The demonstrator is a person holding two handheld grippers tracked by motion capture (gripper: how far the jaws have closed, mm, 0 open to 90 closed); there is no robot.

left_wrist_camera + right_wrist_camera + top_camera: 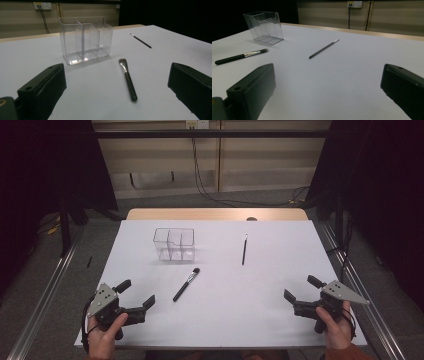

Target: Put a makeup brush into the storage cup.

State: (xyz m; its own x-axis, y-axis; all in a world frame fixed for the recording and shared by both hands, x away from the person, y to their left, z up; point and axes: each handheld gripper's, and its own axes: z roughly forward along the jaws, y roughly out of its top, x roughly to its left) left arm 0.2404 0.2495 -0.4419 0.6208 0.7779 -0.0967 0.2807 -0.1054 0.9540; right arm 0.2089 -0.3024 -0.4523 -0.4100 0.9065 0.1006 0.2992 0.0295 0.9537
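high view: hands on both grippers (jaws wide), brush (186, 284), organizer (174, 244)

Clear organizer (173, 244), black brush (186, 284) with silver ferrule, seemingly dark-grey thin brush (244, 249), white table (225, 310).

This looks like a lab set up for recording, not a home or office: the desk (220, 320) wears a plain white cover over a wooden top and stands alone on grey carpet (45, 285). Black curtains (45, 165) hang off both its far corners, and metal rails (42, 305) run along the floor past its left and right edges. Beyond its far edge, cables (200, 175) drop from a wall socket (196, 124) on bare beige panelling.
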